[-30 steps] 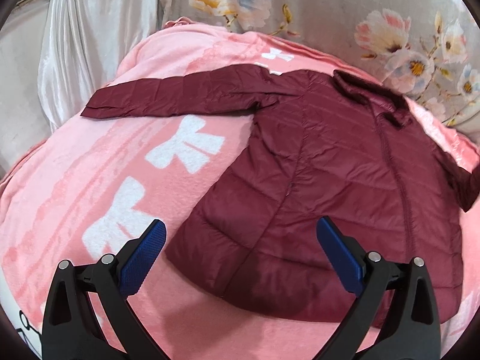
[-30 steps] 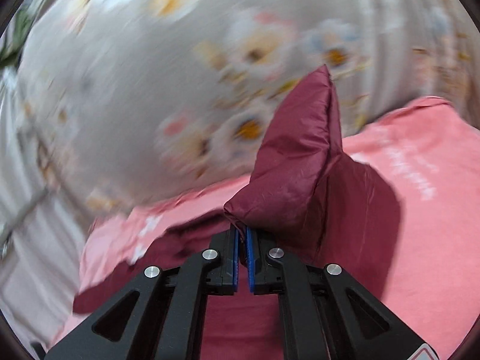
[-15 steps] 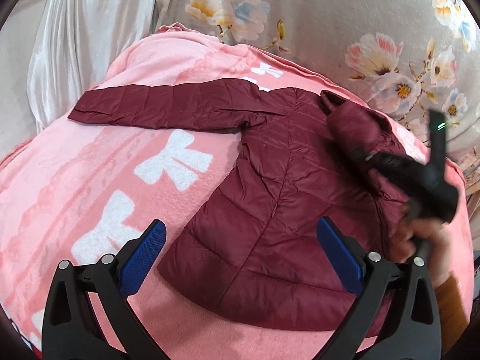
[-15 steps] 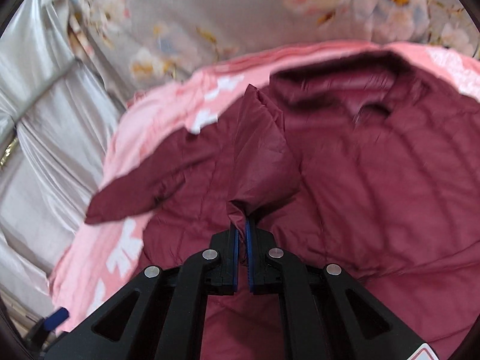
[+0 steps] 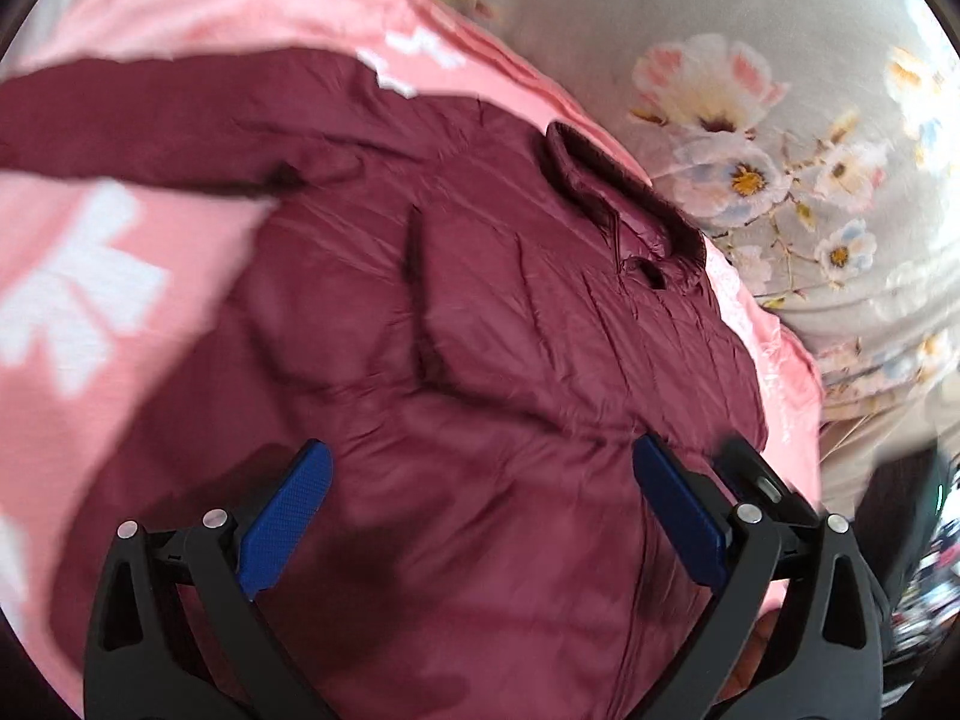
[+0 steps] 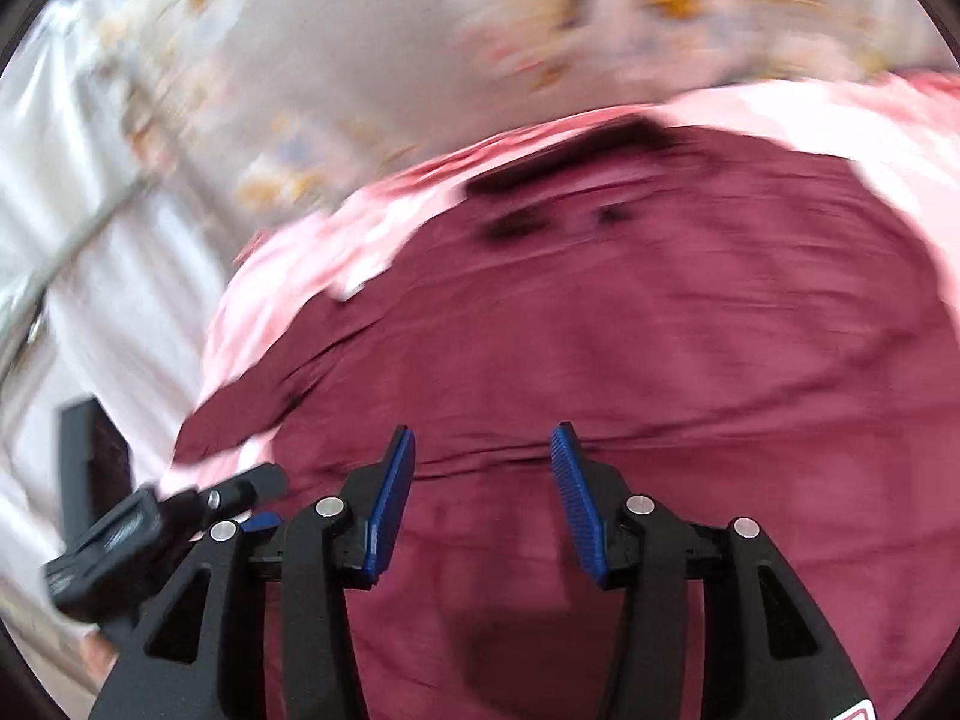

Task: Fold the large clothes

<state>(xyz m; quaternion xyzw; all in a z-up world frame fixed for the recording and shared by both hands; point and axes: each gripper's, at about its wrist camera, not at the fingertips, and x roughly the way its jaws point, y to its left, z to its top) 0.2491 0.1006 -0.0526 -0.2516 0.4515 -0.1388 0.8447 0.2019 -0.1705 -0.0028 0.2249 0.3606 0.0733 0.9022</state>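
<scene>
A maroon puffer jacket (image 5: 492,324) lies flat on a pink blanket (image 5: 90,360). Its right sleeve (image 5: 480,300) is folded across the chest; its left sleeve (image 5: 150,126) stretches out to the left. The collar (image 5: 606,192) points toward the floral sheet. My left gripper (image 5: 480,510) is open and empty, just above the jacket's lower body. My right gripper (image 6: 483,498) is open and empty over the jacket (image 6: 630,330); this view is blurred. The left gripper's body (image 6: 138,522) shows at its lower left.
A grey floral sheet (image 5: 780,120) lies beyond the blanket, blurred in the right wrist view (image 6: 420,30). White fabric (image 6: 90,210) and a metal rail (image 6: 72,246) are at the left. Dark clutter (image 5: 918,510) sits off the bed's right edge.
My right gripper carried the right sleeve over the jacket's chest, opened and let it go. My left gripper moved forward over the jacket's lower body, still open.
</scene>
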